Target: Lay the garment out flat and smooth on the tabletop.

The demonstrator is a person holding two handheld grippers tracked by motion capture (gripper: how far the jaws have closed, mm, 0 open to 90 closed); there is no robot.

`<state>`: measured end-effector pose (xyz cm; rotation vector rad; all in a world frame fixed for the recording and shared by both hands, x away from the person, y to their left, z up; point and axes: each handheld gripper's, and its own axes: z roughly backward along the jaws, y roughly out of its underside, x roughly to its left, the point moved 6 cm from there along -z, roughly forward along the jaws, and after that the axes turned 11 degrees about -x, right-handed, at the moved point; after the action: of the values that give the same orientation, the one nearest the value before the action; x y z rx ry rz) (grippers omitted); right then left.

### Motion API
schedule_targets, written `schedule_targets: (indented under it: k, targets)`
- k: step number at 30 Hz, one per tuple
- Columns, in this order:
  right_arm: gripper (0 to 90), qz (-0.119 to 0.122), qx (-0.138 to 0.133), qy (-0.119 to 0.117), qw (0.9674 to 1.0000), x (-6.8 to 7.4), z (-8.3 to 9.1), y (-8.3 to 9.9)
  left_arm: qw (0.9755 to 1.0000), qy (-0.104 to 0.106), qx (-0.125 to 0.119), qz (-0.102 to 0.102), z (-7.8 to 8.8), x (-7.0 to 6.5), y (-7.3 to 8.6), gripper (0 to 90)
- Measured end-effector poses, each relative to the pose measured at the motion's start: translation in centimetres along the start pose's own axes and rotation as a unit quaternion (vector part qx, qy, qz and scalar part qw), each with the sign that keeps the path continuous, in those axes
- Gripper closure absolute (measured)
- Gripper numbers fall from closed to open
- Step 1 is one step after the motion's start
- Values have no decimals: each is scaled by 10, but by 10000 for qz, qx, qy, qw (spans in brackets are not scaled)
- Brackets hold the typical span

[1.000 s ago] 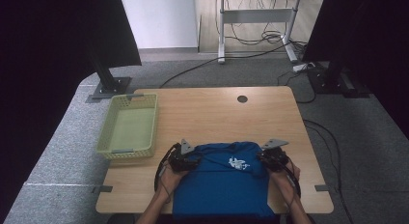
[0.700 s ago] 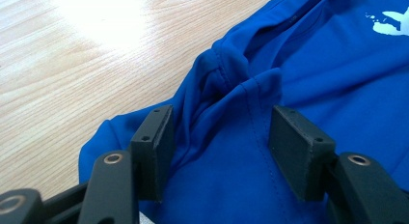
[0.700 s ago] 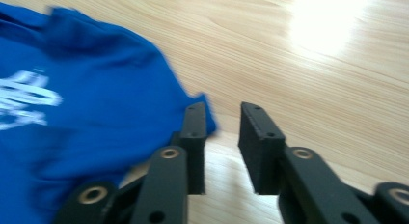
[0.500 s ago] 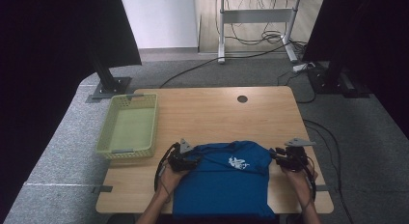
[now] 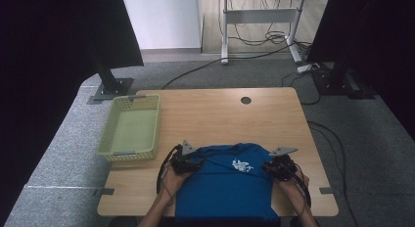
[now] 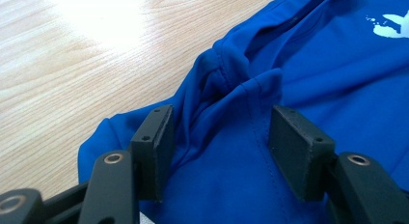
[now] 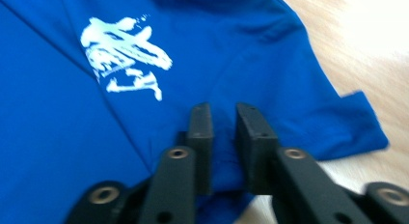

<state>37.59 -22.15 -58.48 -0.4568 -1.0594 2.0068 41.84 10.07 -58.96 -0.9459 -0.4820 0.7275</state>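
Note:
A blue shirt (image 5: 225, 188) with a white print (image 5: 241, 165) lies flat at the near edge of the wooden table (image 5: 220, 114). My left gripper (image 5: 198, 164) rests at the shirt's upper left corner. In the left gripper view it (image 6: 222, 118) stands open, with bunched cloth (image 6: 226, 79) between its wide-apart jaws. My right gripper (image 5: 266, 168) sits at the shirt's right side near the sleeve. Its jaws have just been closing. In the right gripper view it (image 7: 223, 113) is nearly together, pinching a fold of the shirt (image 7: 48, 113) beside the print (image 7: 125, 55).
A pale green basket (image 5: 128, 153) stands on the table's left edge. There is a round cable hole (image 5: 245, 100) near the far edge. Bare wood stretches beyond the shirt. Dark stands and cables lie on the floor behind.
The right gripper swung out to the right off the shirt, then came back left onto its right side. The left gripper has kept still.

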Motion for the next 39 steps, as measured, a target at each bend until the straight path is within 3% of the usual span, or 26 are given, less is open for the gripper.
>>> schedule_targets:
  k: [1, 3, 4, 5, 7, 12, 14, 17, 18, 19, 20, 22, 23, 24, 25, 27, 29, 31, 33, 34, 35, 36, 38, 39]
  targets:
    - [826, -54, -27, 226, 9997, -10, 13, 5, 10000, 0, 0, 0, 0, 0, 0, 431]
    - [840, -54, -27, 226, 9997, -10, 13, 5, 10000, 12, 1, 15, 0, 0, 0, 432]
    - [843, -168, -48, 481, 9987, -24, 26, 12, 10000, 14, 0, 20, 0, 0, 0, 432]
    - [843, -168, -48, 481, 9987, -24, 26, 12, 10000, 14, 0, 20, 0, 0, 0, 432]
    - [842, -363, -61, 733, 9966, -41, 39, 22, 10000, 19, -5, 29, 0, 1, 0, 433]
    - [829, -494, -275, 771, 9954, -45, 49, 22, 10000, 14, -4, 36, -1, 1, 0, 432]
    - [738, -480, -427, 666, 9957, -39, 50, 15, 10000, -1, -2, 64, -1, 1, -1, 430]
    - [713, -447, -500, 574, 9961, -34, 44, 8, 10000, -14, 13, 62, -1, 0, -1, 430]
    - [681, -447, -500, 574, 9961, -34, 44, 8, 9999, -71, 64, -44, 1, -1, -4, 430]
    - [582, -402, -525, 404, 9970, -25, 30, 0, 10000, -57, 48, -57, 4, -1, -6, 429]
    - [582, -402, -525, 404, 9970, -25, 30, 0, 10000, -57, 48, -57, 4, -1, -6, 428]
    - [554, -390, -511, 342, 9973, -22, 24, -2, 10000, -14, -22, 1, 10, -2, -10, 423]
    - [554, -352, -474, 301, 9978, -19, 12, -4, 10000, -14, -22, 1, 10, -2, -10, 423]
    - [497, -352, -474, 301, 9978, -19, 12, -4, 10000, -14, -22, 1, 10, -2, -10, 423]
    - [413, -330, -400, 247, 9984, -17, -5, -5, 9997, 153, -59, 187, 23, -7, -12, 420]
    - [394, -299, -373, 248, 9985, -17, -9, -4, 9995, 226, -18, 217, 24, -9, -11, 421]
    - [356, -233, -259, 308, 9989, -19, -15, -1, 9994, 249, 211, 104, 19, -16, -3, 428]
    - [354, -211, -305, 322, 9988, -20, -15, 0, 9993, 227, 291, -7, 14, -19, 3, 449]
    - [349, -178, -282, 411, 9986, -23, -12, 2, 9992, 289, 263, 104, 14, -19, 4, 619]
    - [349, -200, -281, 433, 9985, -24, -11, 4, 9992, 289, 263, 104, 14, -19, 4, 619]
    - [348, -200, -281, 433, 9985, -24, -11, 4, 9994, 144, 300, -18, 17, -14, 4, 619]
    - [348, -232, -332, 477, 9980, -28, -7, 7, 9995, 126, 286, 27, 18, -12, 4, 774]
    - [348, -220, -340, 484, 9980, -29, -6, 7, 9995, 80, 282, 68, 20, -9, 5, 813]
    - [348, -221, -342, 489, 9980, -30, -6, 8, 9995, -105, 259, 108, 24, -1, 5, 813]
